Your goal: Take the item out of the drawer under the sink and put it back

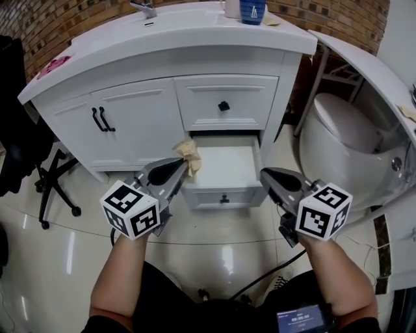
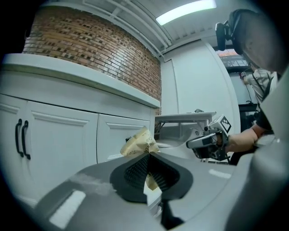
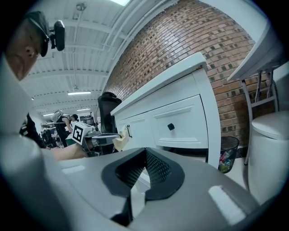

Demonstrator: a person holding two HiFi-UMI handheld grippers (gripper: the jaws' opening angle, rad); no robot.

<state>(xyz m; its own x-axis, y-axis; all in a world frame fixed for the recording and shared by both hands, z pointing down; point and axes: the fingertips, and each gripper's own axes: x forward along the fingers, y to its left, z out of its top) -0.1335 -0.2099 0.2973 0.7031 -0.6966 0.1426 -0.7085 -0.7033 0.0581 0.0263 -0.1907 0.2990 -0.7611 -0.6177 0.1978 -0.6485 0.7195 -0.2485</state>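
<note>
The lower drawer (image 1: 224, 197) under the sink stands pulled out, its white inside bare. A crumpled yellowish paper packet (image 1: 189, 153) hangs over the drawer's left rim, and my left gripper (image 1: 184, 165) is shut on it. In the left gripper view the packet (image 2: 138, 142) sticks up out of the closed pads of the left gripper (image 2: 148, 156). My right gripper (image 1: 265, 174) hovers by the drawer's right front corner, shut and holding nothing. In the right gripper view the pads of the right gripper (image 3: 144, 154) meet, and the packet (image 3: 119, 140) shows at the left.
The upper drawer (image 1: 224, 104) with a black knob is closed, as are the cabinet doors (image 1: 101, 120) left of it. A white toilet (image 1: 344, 140) stands to the right, a black chair (image 1: 29, 153) to the left. A blue cup (image 1: 252, 11) sits on the counter.
</note>
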